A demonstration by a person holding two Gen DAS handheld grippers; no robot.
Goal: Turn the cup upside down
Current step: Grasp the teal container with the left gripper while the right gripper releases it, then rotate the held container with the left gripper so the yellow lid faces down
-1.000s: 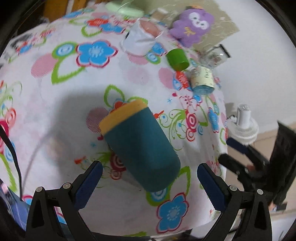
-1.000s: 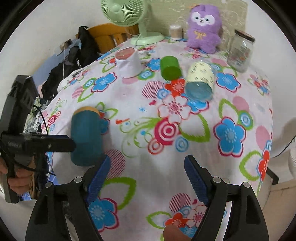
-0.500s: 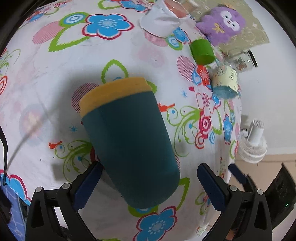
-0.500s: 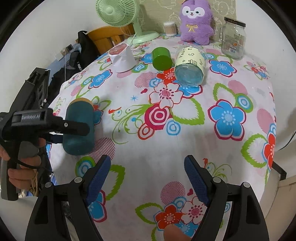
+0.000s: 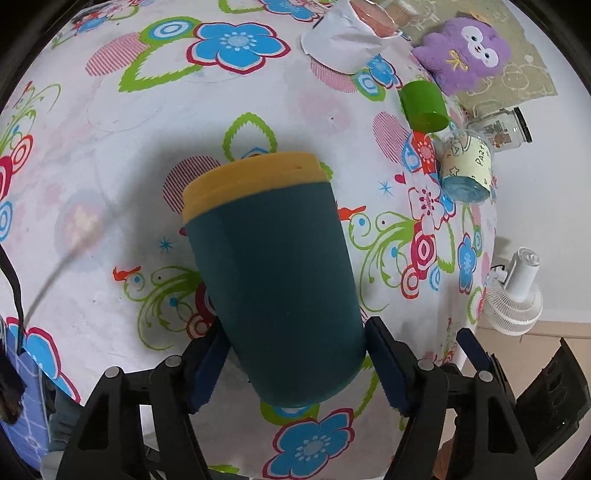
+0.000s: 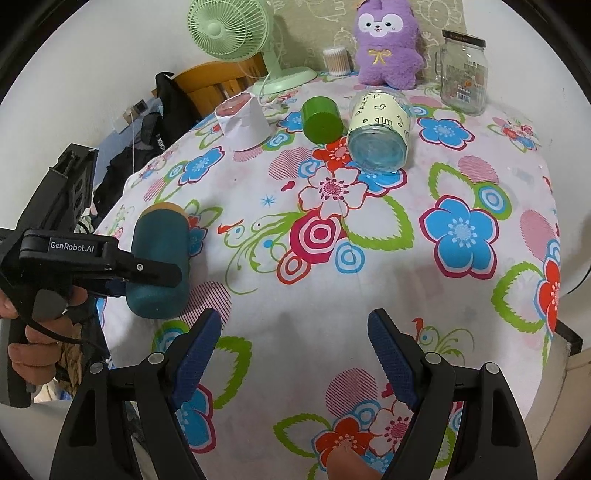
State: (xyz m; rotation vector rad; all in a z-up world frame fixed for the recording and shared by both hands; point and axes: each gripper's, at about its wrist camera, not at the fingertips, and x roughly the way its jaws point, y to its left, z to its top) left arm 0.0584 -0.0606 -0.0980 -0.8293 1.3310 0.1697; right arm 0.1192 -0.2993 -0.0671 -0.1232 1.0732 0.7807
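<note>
Now: left tool (image 5: 293, 363) closed onto teal cup (image 5: 275, 273), blue pads (image 5: 384, 365) pressed to either side of its base end. Cup lying on its side on floral desk (image 5: 110, 110), yellow lid (image 5: 251, 181) pointing away from the camera, toward the far side. Confirmed from right wrist view: same cup (image 6: 160, 266) near left edge of desk (image 6: 461, 295), black finger of left tool (image 6: 147, 273) across its flank, person's hand (image 6: 33, 332) on the handle.

Right tool (image 6: 295, 354) spread wide, nothing between the pads, hovering over near edge of desk, well apart from cup.

Elsewhere on desk, far side: green cup (image 6: 321, 120) on its side; clear labelled glass (image 6: 378, 134) on its side just beside it; white paper-wrapped cup (image 6: 243, 123) to their left; glass jar (image 6: 463, 72) upright; purple plush toy (image 6: 388, 46); green fan (image 6: 236, 33); small cotton-swab tub (image 6: 336, 61).
</note>
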